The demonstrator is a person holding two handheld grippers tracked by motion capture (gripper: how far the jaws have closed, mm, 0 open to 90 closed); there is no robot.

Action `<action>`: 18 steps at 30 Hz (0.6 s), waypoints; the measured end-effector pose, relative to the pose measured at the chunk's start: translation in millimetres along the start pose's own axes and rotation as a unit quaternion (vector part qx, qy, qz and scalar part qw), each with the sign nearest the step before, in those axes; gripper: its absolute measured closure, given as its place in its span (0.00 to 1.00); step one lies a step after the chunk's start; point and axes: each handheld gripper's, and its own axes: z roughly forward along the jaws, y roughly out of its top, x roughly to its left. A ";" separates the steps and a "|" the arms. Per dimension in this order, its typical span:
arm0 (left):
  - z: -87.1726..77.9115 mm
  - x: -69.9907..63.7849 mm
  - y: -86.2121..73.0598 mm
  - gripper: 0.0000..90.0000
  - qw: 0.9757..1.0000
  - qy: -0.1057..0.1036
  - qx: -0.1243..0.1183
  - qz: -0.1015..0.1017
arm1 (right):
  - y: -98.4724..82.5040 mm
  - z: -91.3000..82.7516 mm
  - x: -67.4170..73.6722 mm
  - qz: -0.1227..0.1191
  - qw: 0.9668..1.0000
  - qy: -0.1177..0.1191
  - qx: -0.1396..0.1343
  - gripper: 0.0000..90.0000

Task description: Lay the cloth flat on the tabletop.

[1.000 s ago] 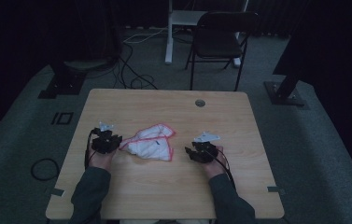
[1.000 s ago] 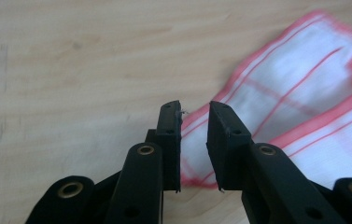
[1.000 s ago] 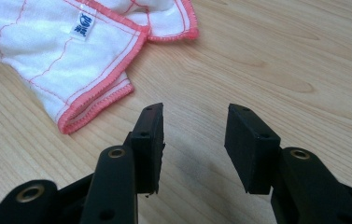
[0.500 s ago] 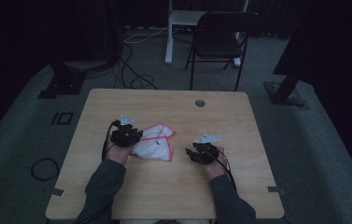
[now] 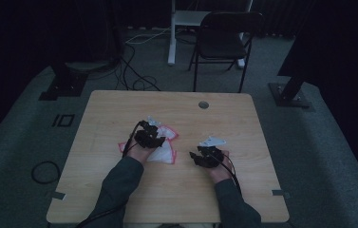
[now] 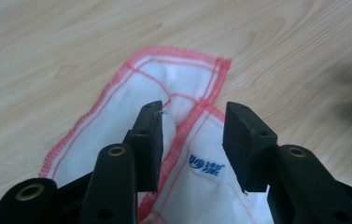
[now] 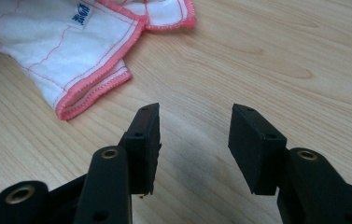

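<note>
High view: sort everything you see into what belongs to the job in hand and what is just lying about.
Part of the job:
- white cloth with pink edging
- left hand-held gripper, jaws just opened, over the cloth
- right hand-held gripper, open over bare wood

Just lying about:
- folding chair
- floor cables
- table's round hole

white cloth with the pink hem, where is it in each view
high view: the cloth lies left of centre on the table, partly under the left claw.
left gripper view: the cloth fills the middle, beneath the open jaws.
right gripper view: the cloth sits top left, away from the jaws.
Shared landmark: the blue-lettered label.
</note>
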 end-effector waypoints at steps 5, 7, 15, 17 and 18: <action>7.6 -2.5 -5.7 0.65 1.000 0.013 0.024 0.010 | -1.0 -2.1 -1.7 0.001 1.000 -0.001 -0.001 0.59; 7.9 -2.5 -7.7 0.66 0.999 0.017 0.026 0.010 | -1.2 -2.6 -2.1 0.000 1.000 0.000 -0.003 0.59; -8.1 -5.6 -20.2 0.96 0.999 0.009 0.018 0.025 | -1.5 -0.7 -0.5 0.000 1.000 0.001 -0.001 0.58; -14.7 -8.3 -25.6 0.97 1.000 0.005 0.010 0.028 | -1.3 -0.1 0.5 -0.002 1.000 0.002 0.000 0.58; -17.8 -9.4 -28.0 0.98 1.000 0.002 0.004 0.028 | -1.2 0.4 1.3 -0.003 1.000 0.003 -0.001 0.59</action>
